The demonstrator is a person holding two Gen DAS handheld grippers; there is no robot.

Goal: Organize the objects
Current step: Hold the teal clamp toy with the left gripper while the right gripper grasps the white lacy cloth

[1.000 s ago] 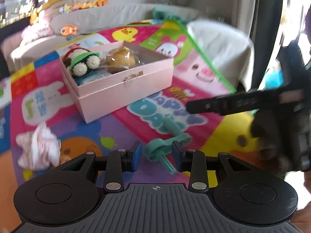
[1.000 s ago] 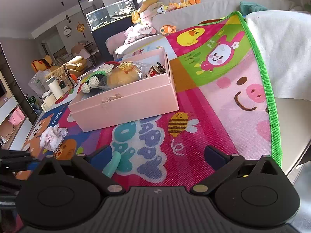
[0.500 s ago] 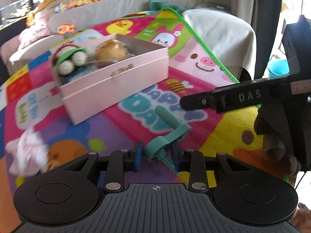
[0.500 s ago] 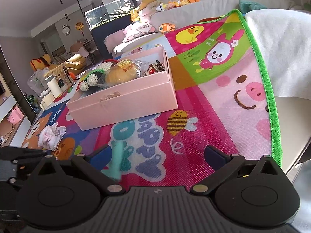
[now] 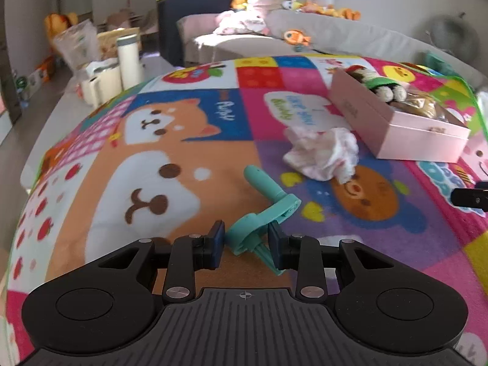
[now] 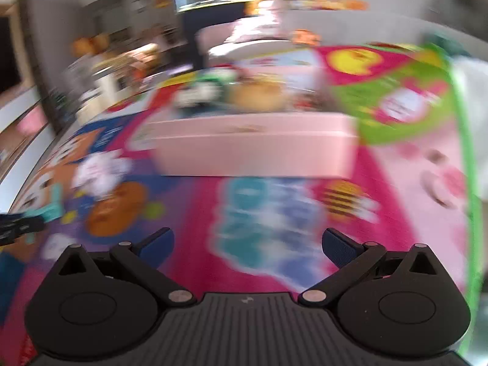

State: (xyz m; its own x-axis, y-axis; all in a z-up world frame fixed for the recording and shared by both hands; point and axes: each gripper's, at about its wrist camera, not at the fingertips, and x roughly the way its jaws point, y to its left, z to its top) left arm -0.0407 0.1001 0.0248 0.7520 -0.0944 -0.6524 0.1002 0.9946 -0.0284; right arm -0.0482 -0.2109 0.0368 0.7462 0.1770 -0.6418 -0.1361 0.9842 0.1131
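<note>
My left gripper (image 5: 246, 242) is shut on a teal plastic crank-shaped toy (image 5: 268, 204), whose handle sticks out ahead over the colourful play mat (image 5: 146, 164). A crumpled pink-and-white cloth (image 5: 323, 151) lies on the mat just beyond the toy. The open pink box (image 5: 396, 122) with a crocheted toy (image 5: 381, 87) and a wrapped bun sits at the right. In the blurred right wrist view, my right gripper (image 6: 247, 245) stands open and empty above the mat, facing the pink box (image 6: 256, 149). The teal toy (image 6: 50, 207) and the cloth (image 6: 97, 170) show at the left there.
A white flask (image 5: 129, 58), cups and a plastic bag stand beyond the mat's far left corner. A sofa with stuffed toys (image 5: 296, 36) runs behind. The mat's green border (image 6: 466, 152) and a white cover mark the right edge.
My left gripper closed on the teal toy and swung left with it, away from the pink box, rolling as it went. My right gripper turned left toward the box; its view is blurred now.
</note>
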